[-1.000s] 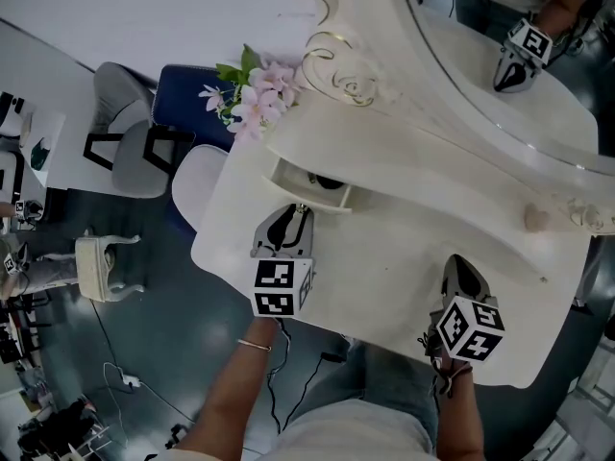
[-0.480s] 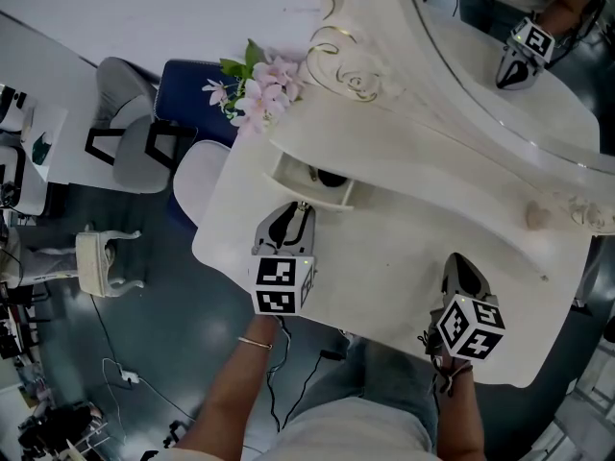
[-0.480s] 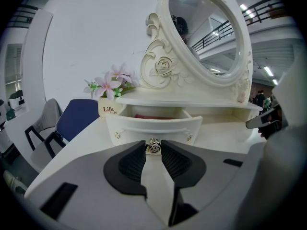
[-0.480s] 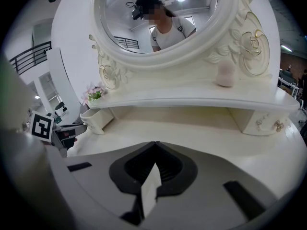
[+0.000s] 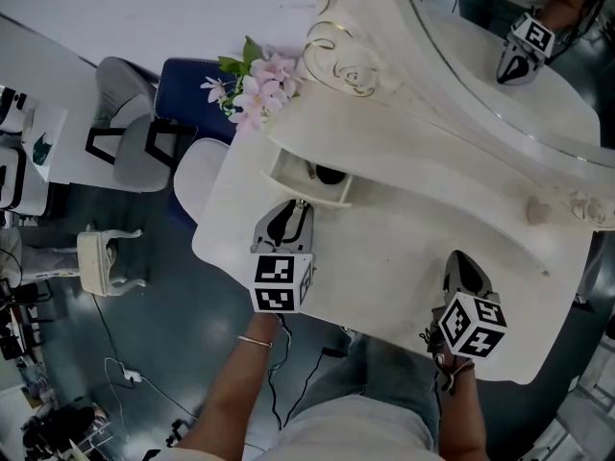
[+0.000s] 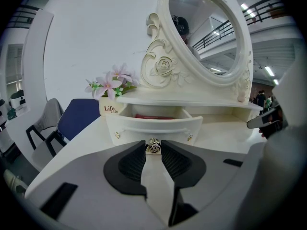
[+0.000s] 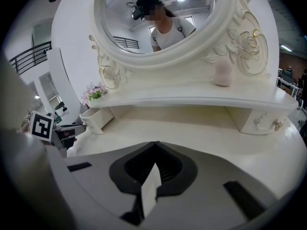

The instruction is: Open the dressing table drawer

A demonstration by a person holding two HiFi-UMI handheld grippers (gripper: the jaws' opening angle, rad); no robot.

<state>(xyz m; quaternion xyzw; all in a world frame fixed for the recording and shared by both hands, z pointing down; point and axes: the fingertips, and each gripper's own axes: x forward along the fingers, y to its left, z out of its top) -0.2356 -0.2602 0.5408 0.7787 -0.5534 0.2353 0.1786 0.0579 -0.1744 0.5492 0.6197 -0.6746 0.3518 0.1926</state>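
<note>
L: left gripper [image 5: 300,206] clamped on knob [image 6: 153,147] of drawer [image 6: 153,126]
R: right gripper [image 7: 154,143] closed, empty, right of drawer
Chg: none; drawer stays part-open, task prob. near done

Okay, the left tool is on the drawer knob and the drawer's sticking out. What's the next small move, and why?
Probably open the left tool and ease it back off the knob. The drawer already stands pulled out from under the shelf, far enough that a red item inside shows, so more pulling seems unneeded. The right tool is shut and empty.
</note>
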